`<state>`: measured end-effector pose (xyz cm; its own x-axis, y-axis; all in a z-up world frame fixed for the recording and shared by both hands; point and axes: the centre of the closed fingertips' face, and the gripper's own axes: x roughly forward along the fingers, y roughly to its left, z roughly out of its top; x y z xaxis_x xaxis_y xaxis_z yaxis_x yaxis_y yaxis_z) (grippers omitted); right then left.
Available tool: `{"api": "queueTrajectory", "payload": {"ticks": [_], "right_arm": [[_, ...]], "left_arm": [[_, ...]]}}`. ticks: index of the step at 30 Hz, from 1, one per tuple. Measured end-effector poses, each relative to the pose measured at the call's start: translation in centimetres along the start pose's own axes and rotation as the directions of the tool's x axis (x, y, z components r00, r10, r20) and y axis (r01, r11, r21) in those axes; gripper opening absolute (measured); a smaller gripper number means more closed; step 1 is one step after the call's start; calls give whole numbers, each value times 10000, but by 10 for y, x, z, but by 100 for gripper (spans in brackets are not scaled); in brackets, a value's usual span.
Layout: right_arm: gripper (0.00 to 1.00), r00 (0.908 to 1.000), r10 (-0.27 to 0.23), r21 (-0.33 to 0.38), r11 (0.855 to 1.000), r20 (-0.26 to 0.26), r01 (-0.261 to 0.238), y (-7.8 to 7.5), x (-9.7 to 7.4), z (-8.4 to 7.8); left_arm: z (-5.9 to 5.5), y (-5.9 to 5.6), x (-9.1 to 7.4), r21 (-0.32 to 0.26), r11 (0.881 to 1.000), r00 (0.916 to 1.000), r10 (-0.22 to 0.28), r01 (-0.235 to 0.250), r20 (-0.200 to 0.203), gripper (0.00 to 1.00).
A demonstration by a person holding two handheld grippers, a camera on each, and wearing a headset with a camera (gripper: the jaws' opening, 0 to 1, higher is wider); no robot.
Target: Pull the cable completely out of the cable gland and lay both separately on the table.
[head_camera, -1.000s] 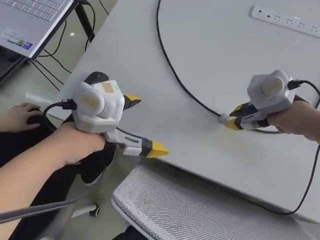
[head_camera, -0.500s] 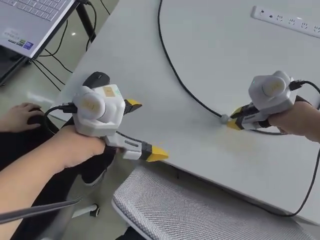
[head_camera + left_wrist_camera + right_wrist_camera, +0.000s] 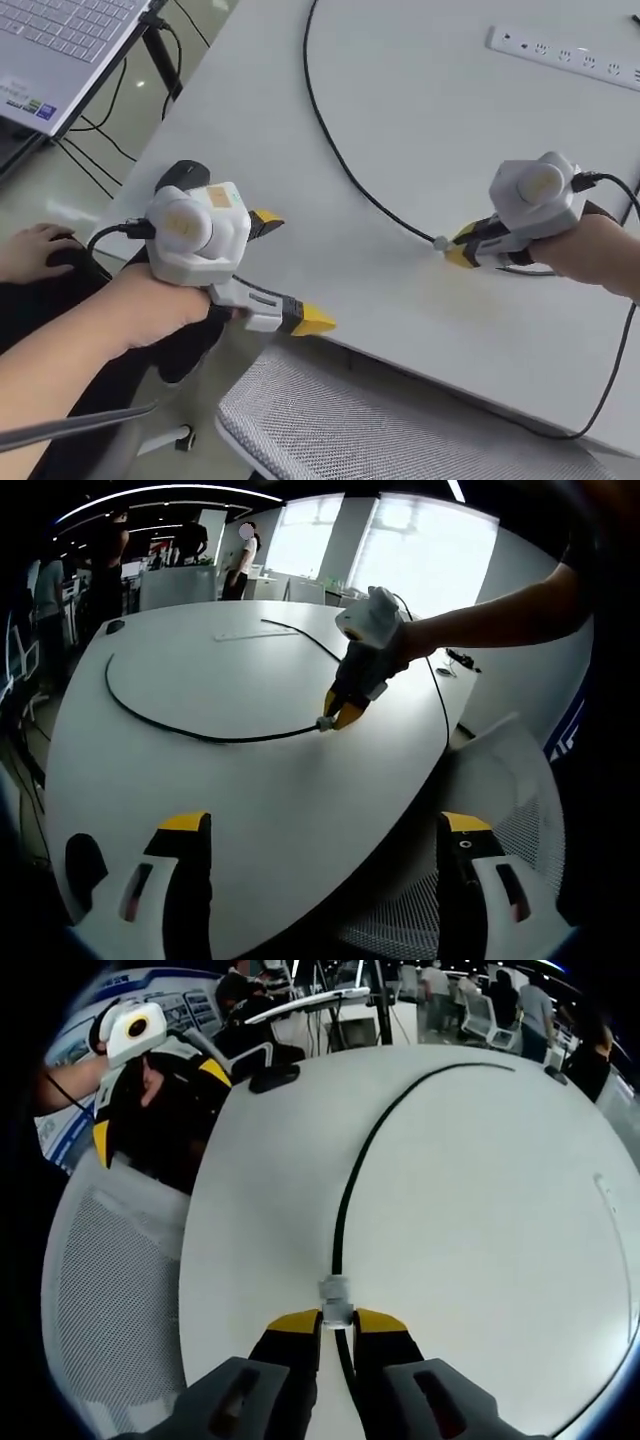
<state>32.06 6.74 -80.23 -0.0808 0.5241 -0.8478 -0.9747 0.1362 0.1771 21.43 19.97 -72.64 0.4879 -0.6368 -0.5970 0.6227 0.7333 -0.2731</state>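
A long black cable (image 3: 330, 140) curves across the white table (image 3: 420, 110) and ends at a small grey cable gland (image 3: 440, 243). My right gripper (image 3: 458, 252) is shut on the cable just behind the gland, low on the table. In the right gripper view the gland (image 3: 335, 1300) sits just ahead of the gripper (image 3: 338, 1325), and the cable (image 3: 350, 1200) runs away from it. My left gripper (image 3: 290, 270) is open and holds nothing at the table's near edge, well left of the gland. In the left gripper view its own jaws (image 3: 325, 825) stand wide apart, facing the gland (image 3: 325, 723).
A white power strip (image 3: 560, 55) lies at the table's far right. A laptop (image 3: 60, 50) stands on a rack to the left. A grey mesh chair (image 3: 380, 430) is below the near edge. A black object (image 3: 180, 175) sits on the table's left corner.
The head camera has shifted a little. Both grippers keep their places and states.
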Motion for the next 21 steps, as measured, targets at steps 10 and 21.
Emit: {"api": "queueTrajectory", "payload": {"ticks": [10, 21], "right_arm": [[6, 9993, 62, -92, 9999, 363, -59, 14, -24, 8], [6, 9981, 168, -296, 9994, 599, -151, 34, -52, 11]], "left_arm": [[26, -15, 11, 485, 9984, 9994, -297, 288, 175, 93], [60, -36, 26, 922, 9929, 9955, -801, 753, 498, 92]]}}
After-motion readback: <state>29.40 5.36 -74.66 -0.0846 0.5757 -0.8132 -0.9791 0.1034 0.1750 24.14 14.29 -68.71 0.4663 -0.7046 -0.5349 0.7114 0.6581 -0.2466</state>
